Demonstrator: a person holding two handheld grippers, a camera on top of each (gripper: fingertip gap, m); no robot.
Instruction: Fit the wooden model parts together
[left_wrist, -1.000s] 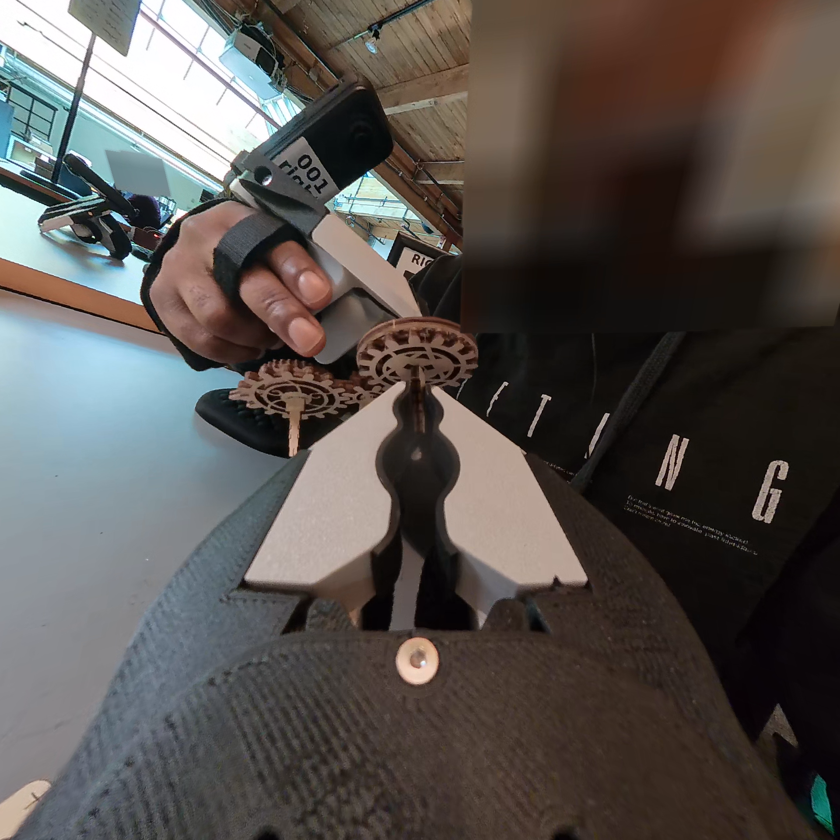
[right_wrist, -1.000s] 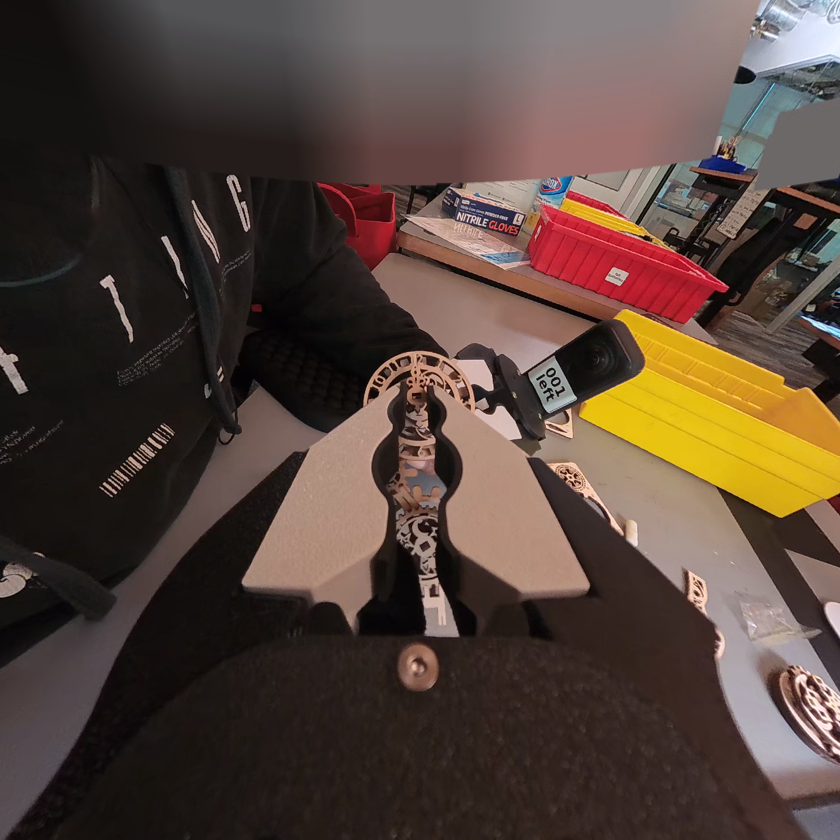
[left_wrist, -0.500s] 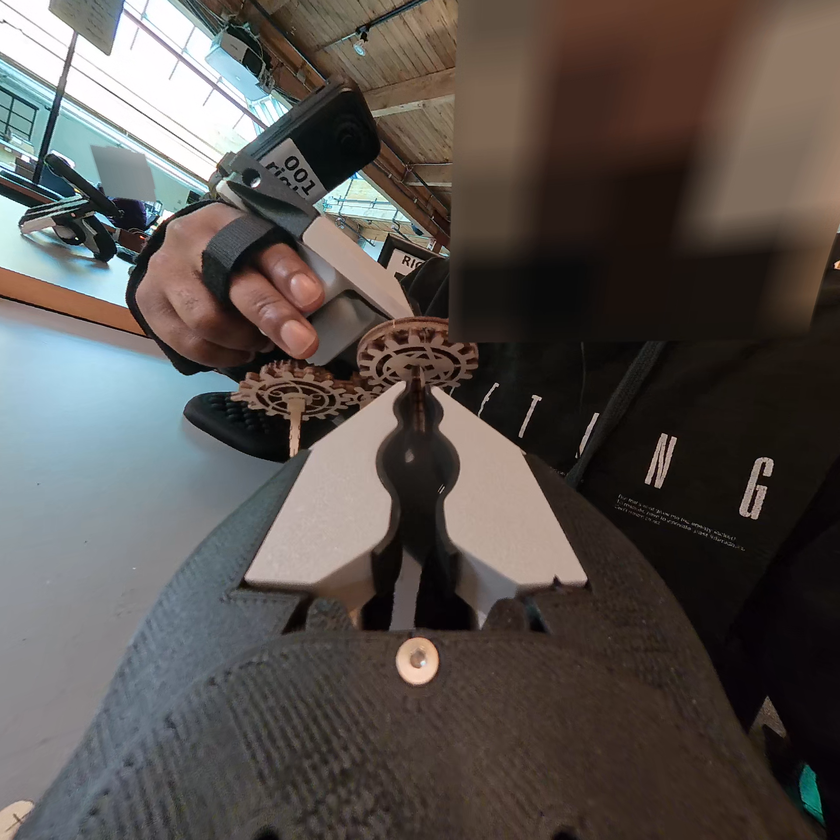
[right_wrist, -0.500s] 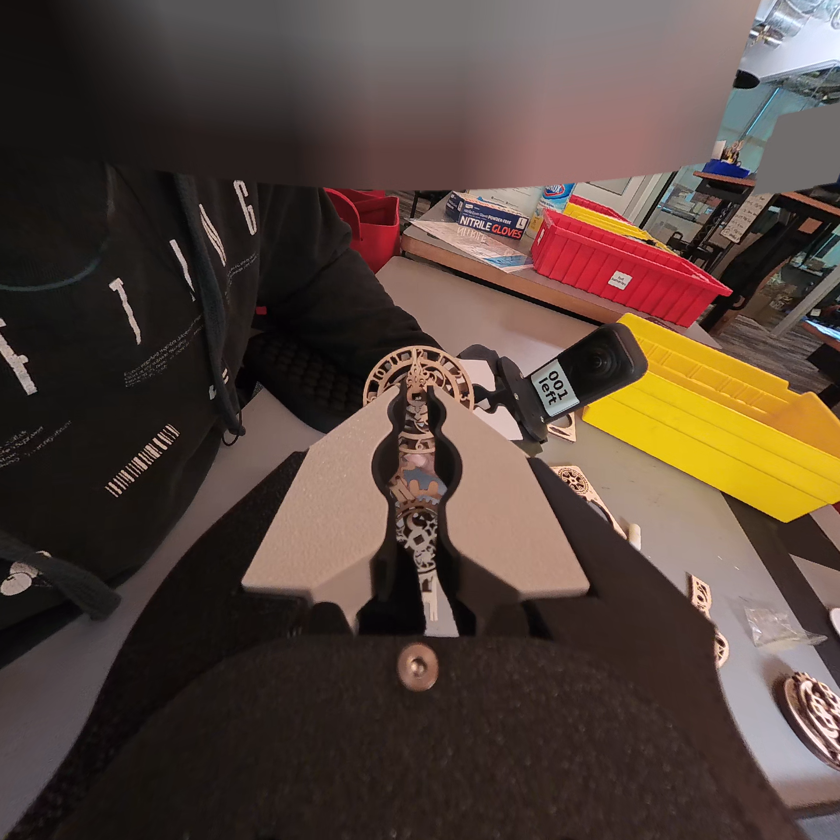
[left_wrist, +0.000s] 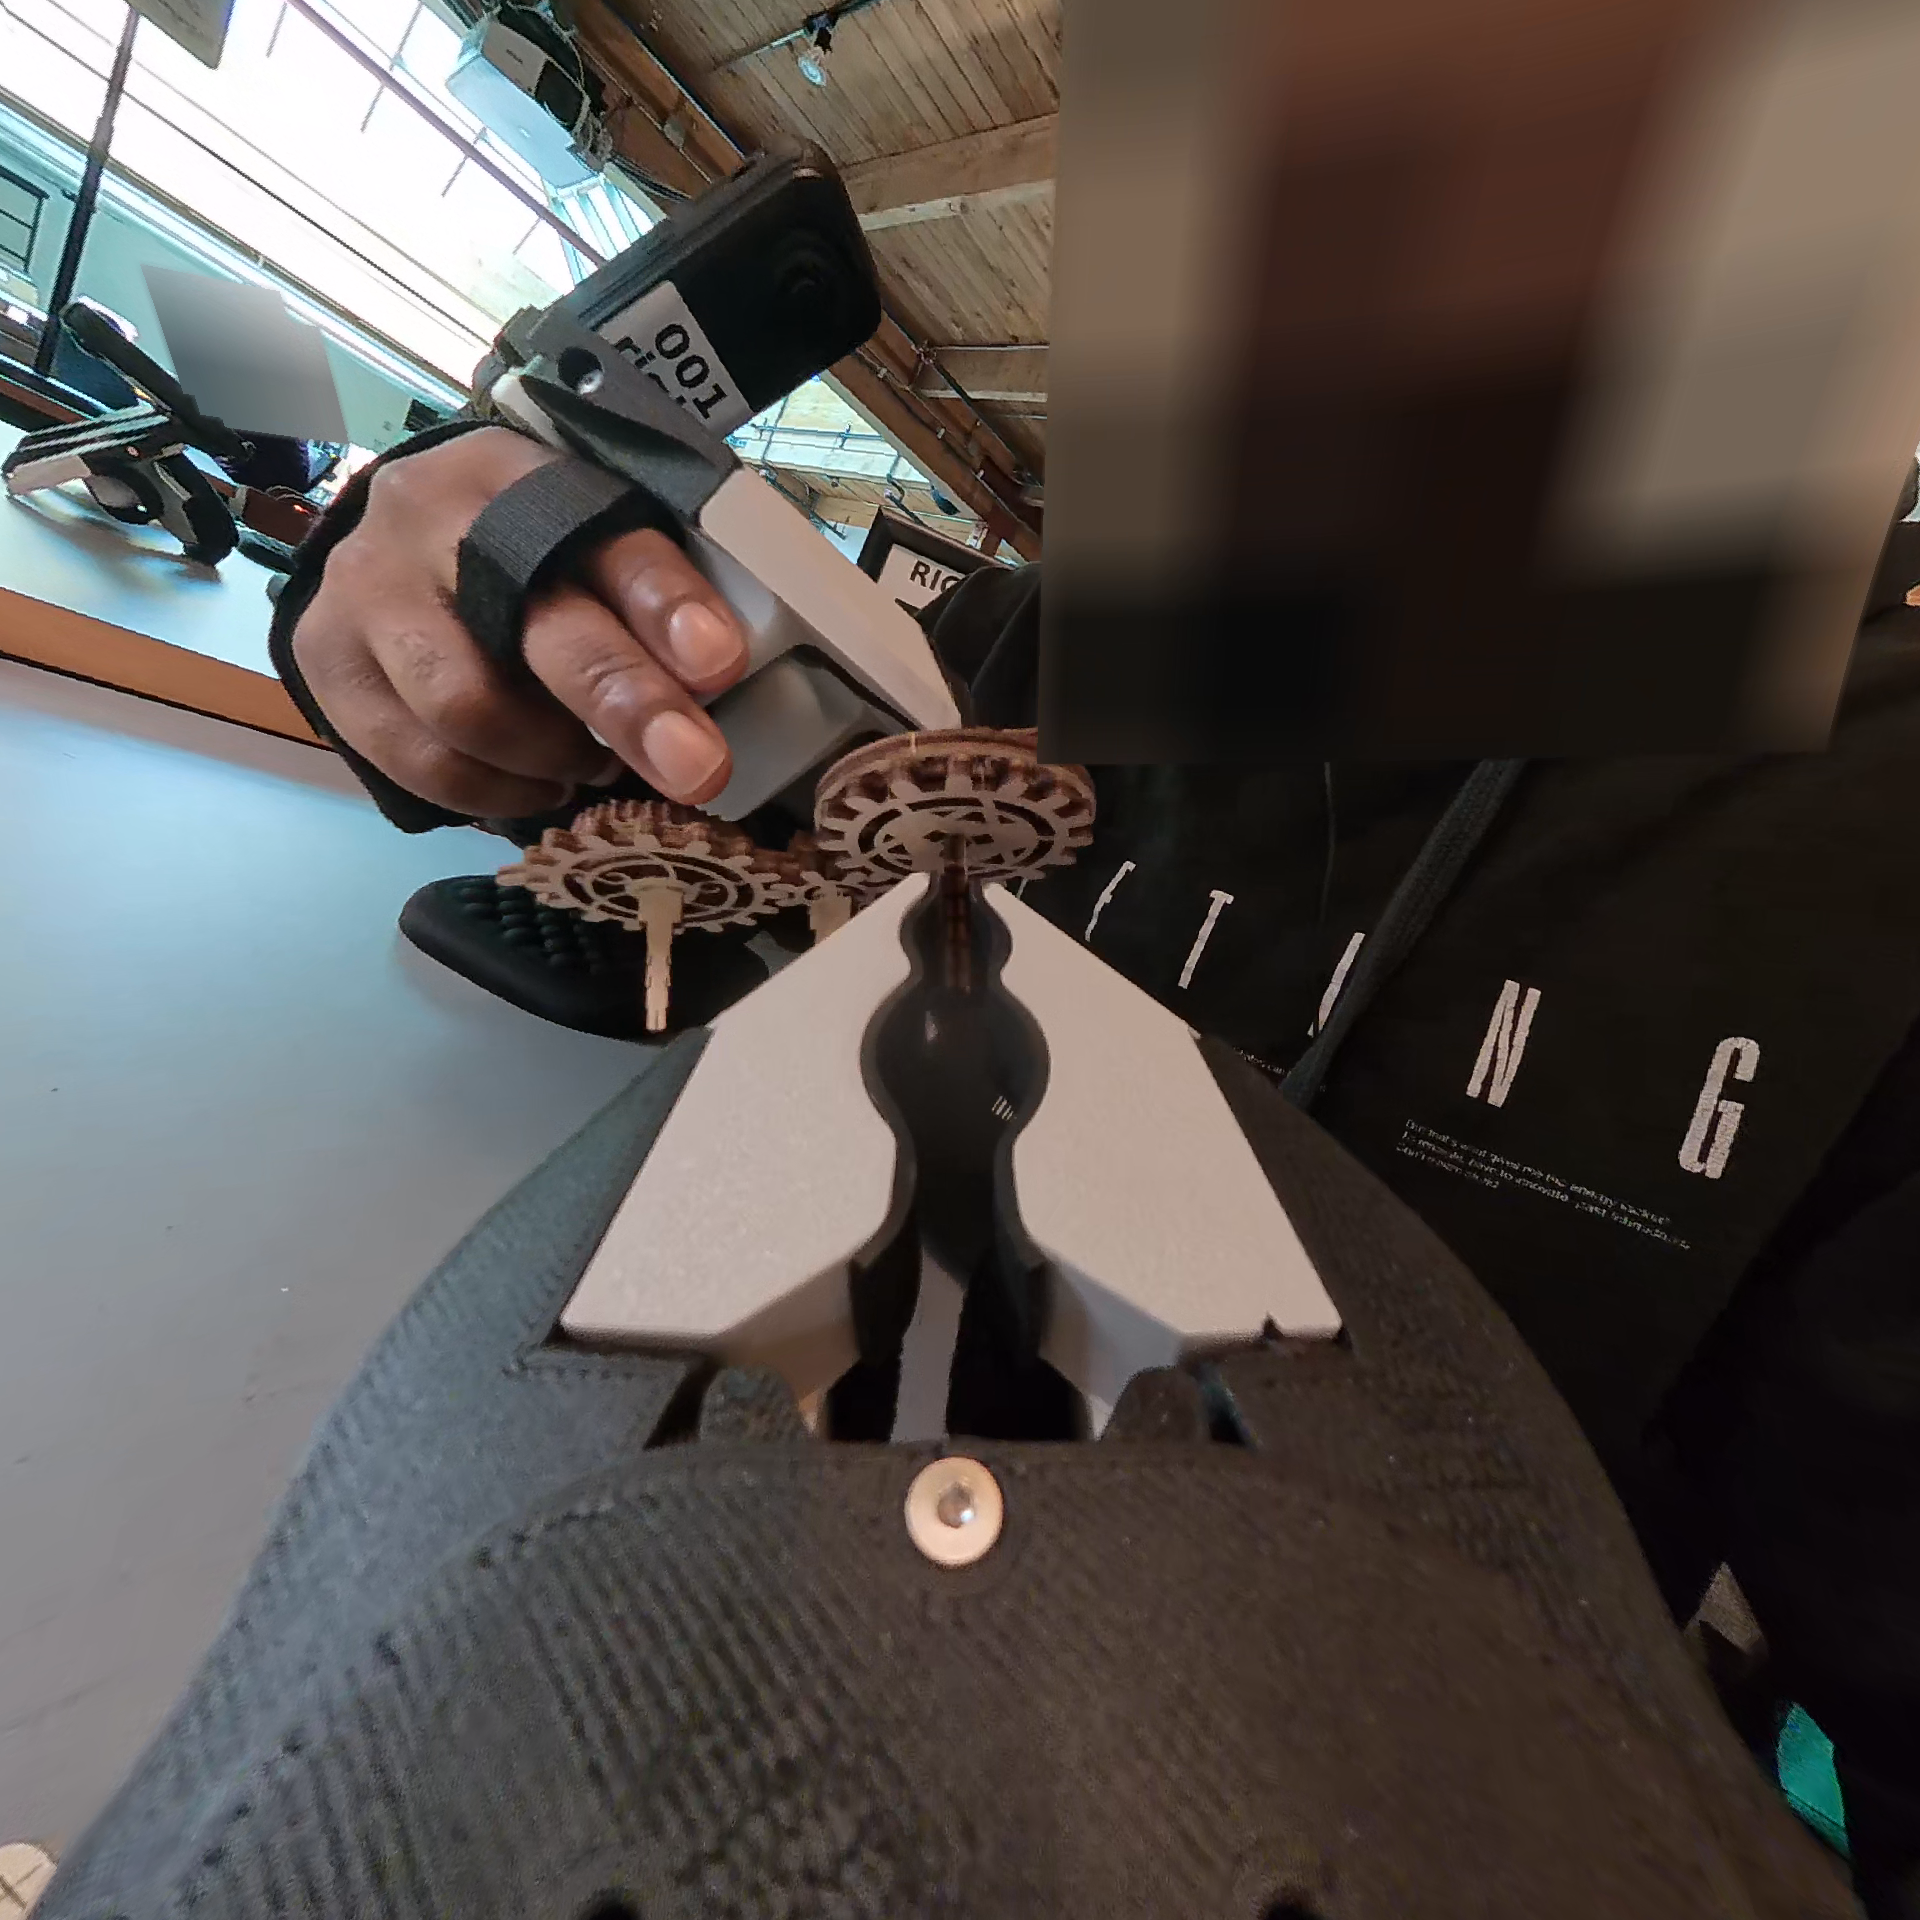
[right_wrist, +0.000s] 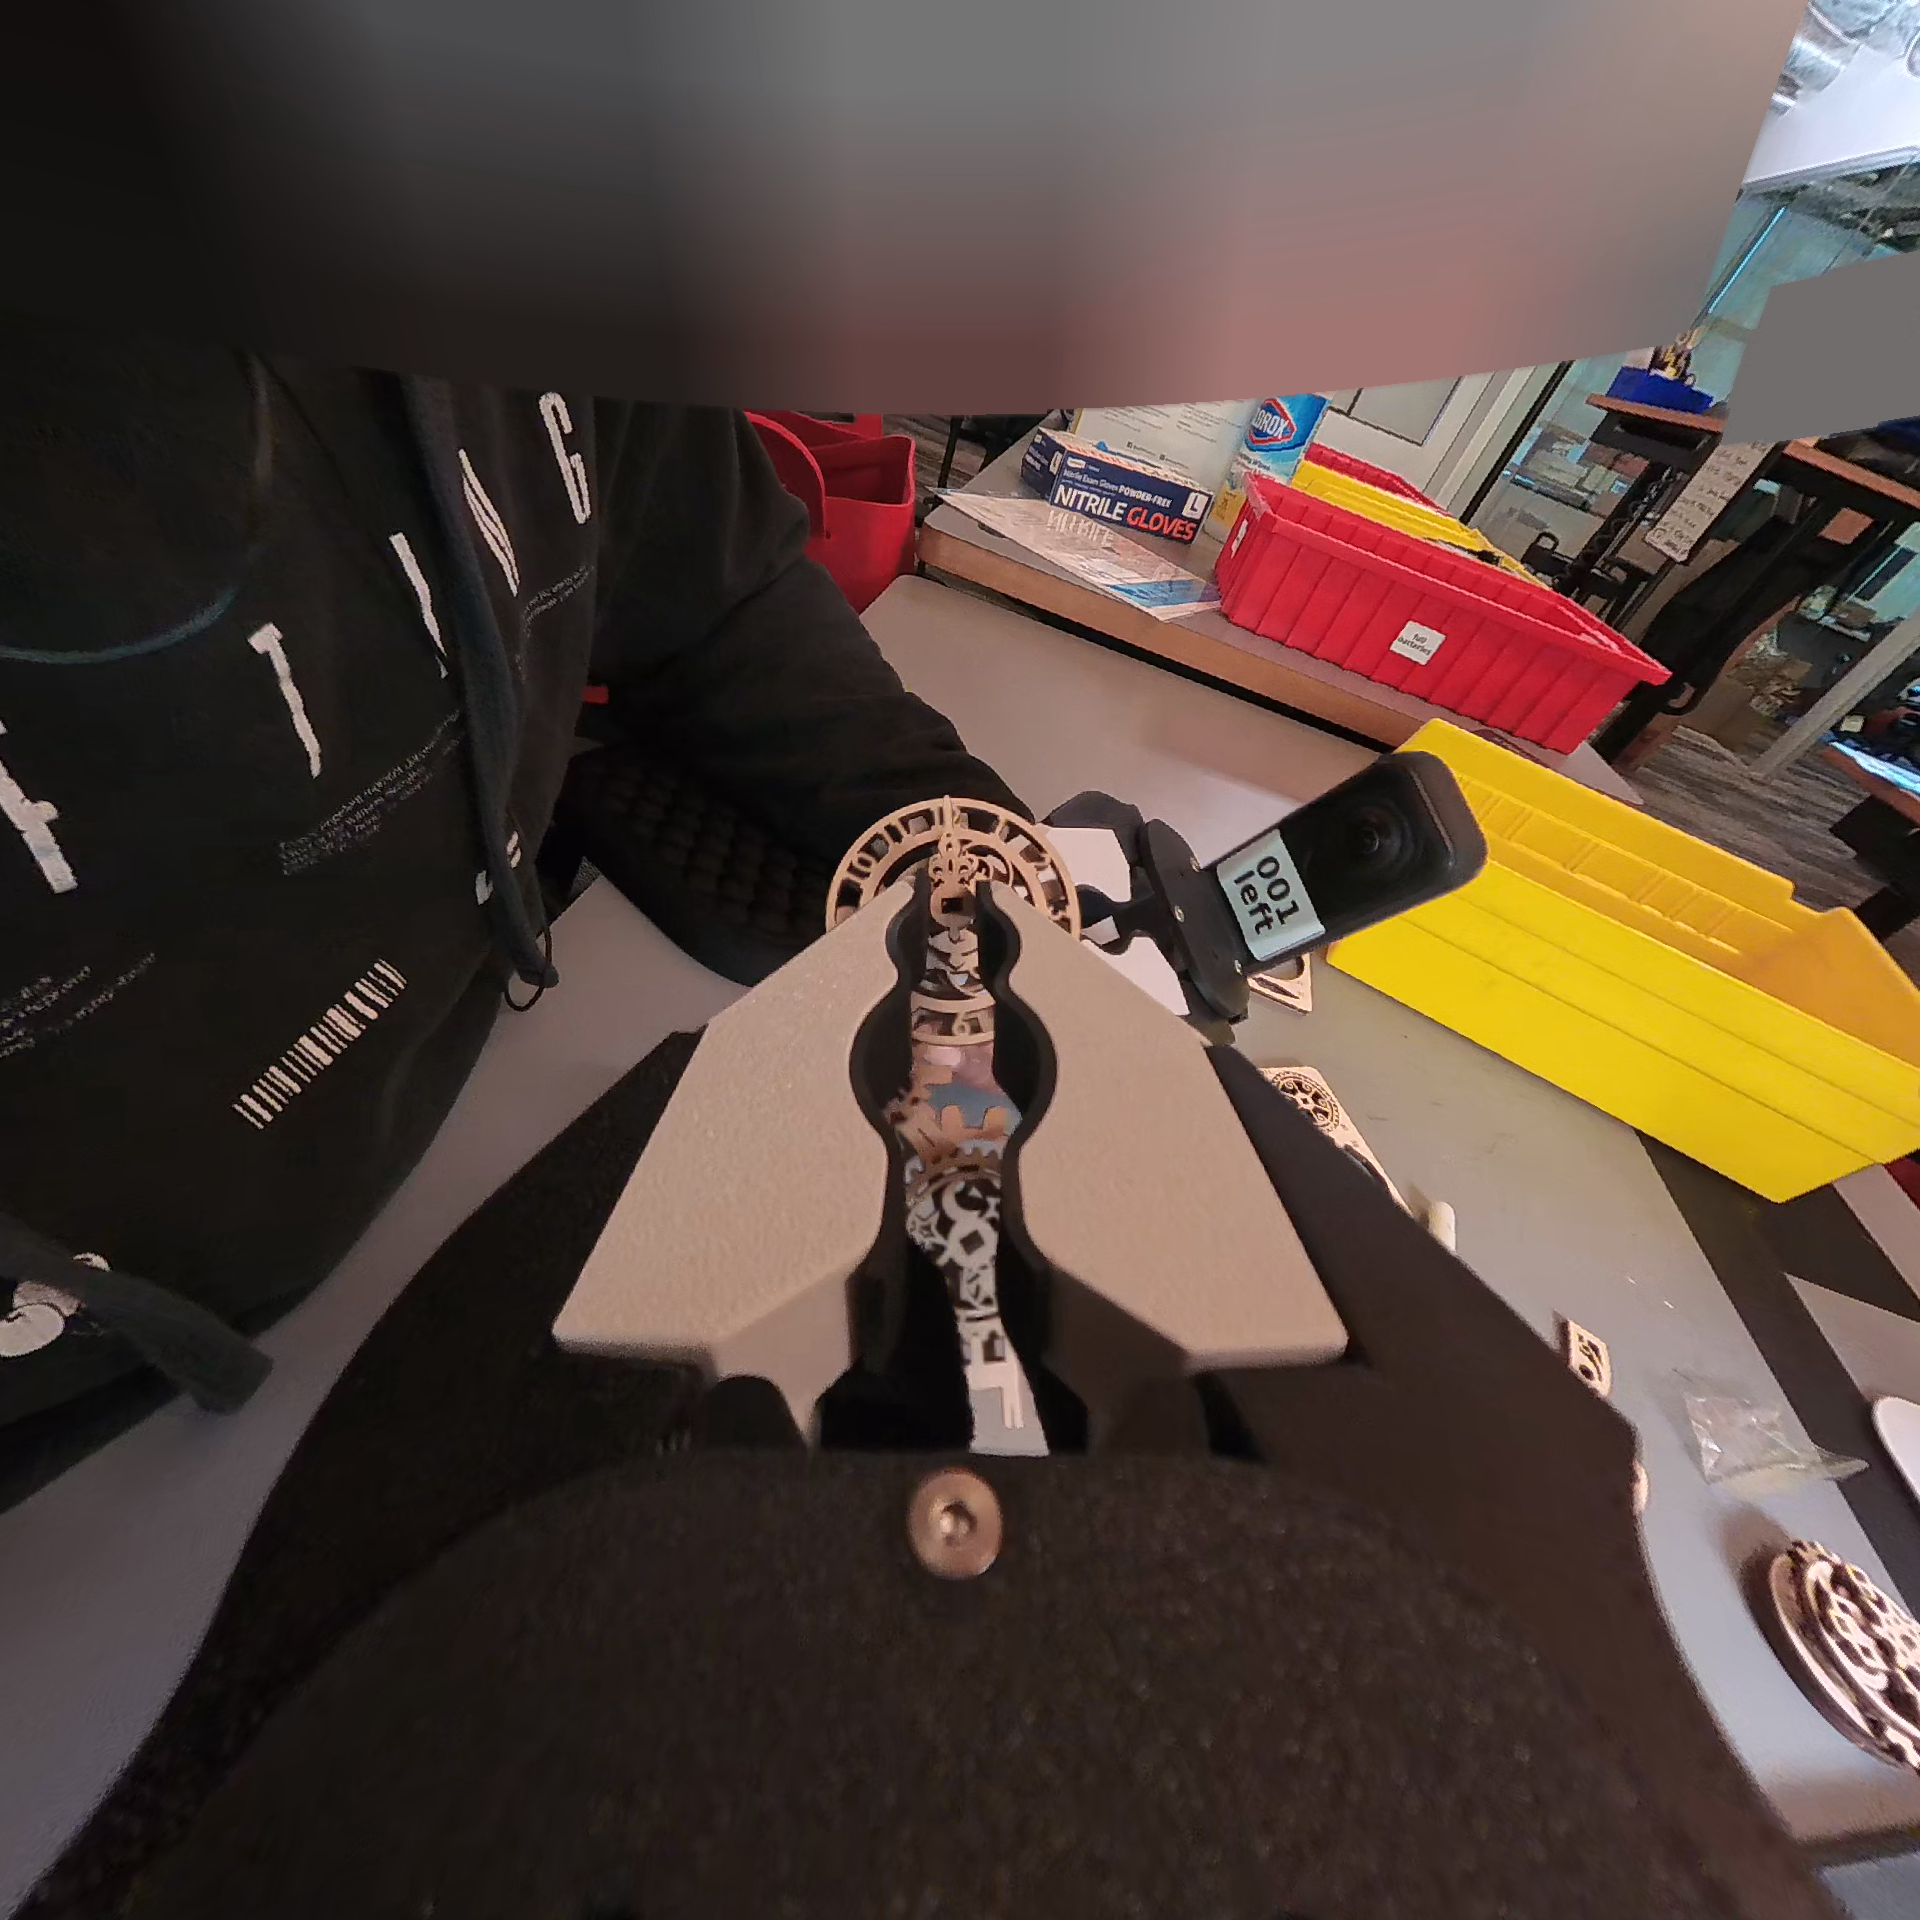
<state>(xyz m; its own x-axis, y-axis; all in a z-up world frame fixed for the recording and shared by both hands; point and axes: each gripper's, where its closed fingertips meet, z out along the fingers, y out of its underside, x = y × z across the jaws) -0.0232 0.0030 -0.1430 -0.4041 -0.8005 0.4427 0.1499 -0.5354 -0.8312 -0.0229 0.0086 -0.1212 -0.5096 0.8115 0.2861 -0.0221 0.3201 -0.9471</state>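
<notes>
While both grippers pinch the wooden gear assembly (left_wrist: 831, 862) mid-frame, left gripper (left_wrist: 954, 914) clenched on its axle, right gripper (right_wrist: 951, 914) on the dial, I'd press straight, gently.

The gears (left_wrist: 954, 826) are cut from thin, pale, matt wood with dark edges. The gripper fingers (left_wrist: 790, 1122) are made of grey plastic with a fine grainy, matt surface, and the gripper body (left_wrist: 935, 1714) of black plastic with a ribbed woven texture. A shiny metal screw (left_wrist: 954, 1509) is set in it. The table (left_wrist: 208, 1039) is seen as smooth matt grey. The yellow bin (right_wrist: 1621, 997) and red bin (right_wrist: 1434, 623) are of smooth, slightly glossy plastic. The hoodie (right_wrist: 260, 831) is of black matt cloth.
</notes>
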